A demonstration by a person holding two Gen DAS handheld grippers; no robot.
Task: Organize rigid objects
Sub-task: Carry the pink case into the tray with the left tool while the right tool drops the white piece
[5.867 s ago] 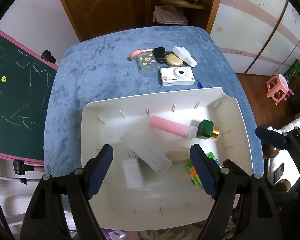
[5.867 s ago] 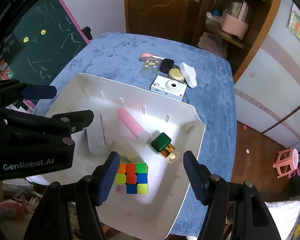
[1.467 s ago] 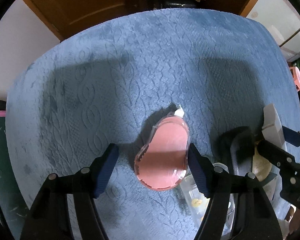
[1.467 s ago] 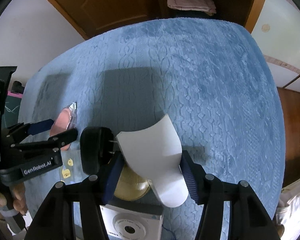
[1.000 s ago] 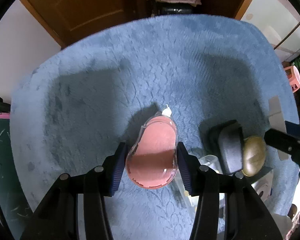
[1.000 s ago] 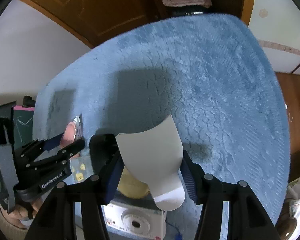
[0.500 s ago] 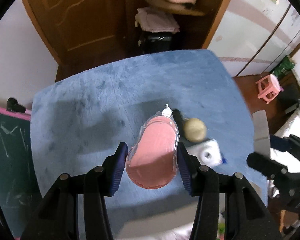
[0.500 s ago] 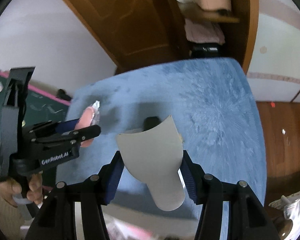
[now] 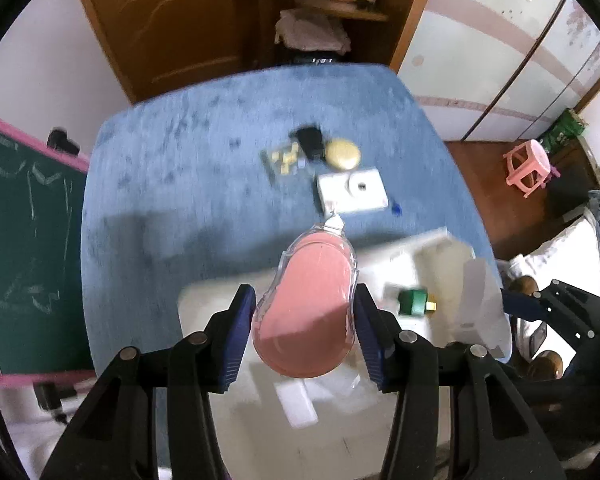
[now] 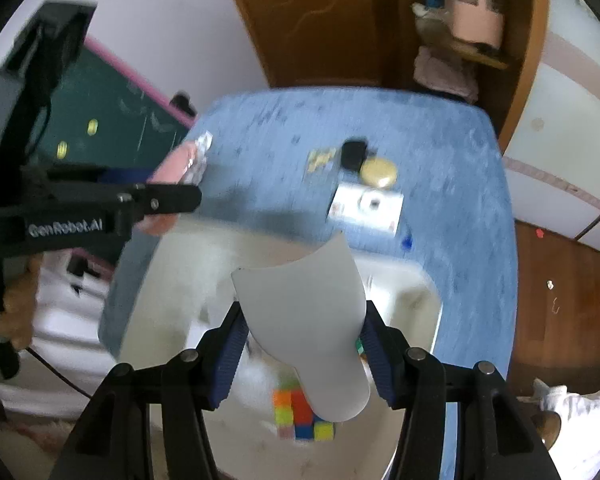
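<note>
My left gripper (image 9: 305, 330) is shut on a pink correction-tape dispenser (image 9: 310, 308) in a clear shell and holds it in the air over the near end of the white tray (image 9: 204, 292). My right gripper (image 10: 302, 344) is shut on a white curved plastic piece (image 10: 304, 316), also above the tray (image 10: 420, 292). The left gripper and its pink dispenser (image 10: 172, 168) show at the left of the right wrist view. On the blue table lie a white camera (image 9: 352, 192), a gold compact (image 9: 342, 152), a black object (image 9: 310, 138) and a clear sticker case (image 9: 282, 158).
The tray holds a colour cube (image 10: 300, 416), a green-capped bottle (image 9: 414, 302) and clear plastic boxes (image 9: 296, 404). A green chalkboard (image 9: 24, 216) stands at the left. A wooden door and a shelf are behind the table, and a pink stool (image 9: 530, 166) is at the right.
Both grippers closed on their objects, lifted them off the table and drew back toward the tray. The view is blurred with motion.
</note>
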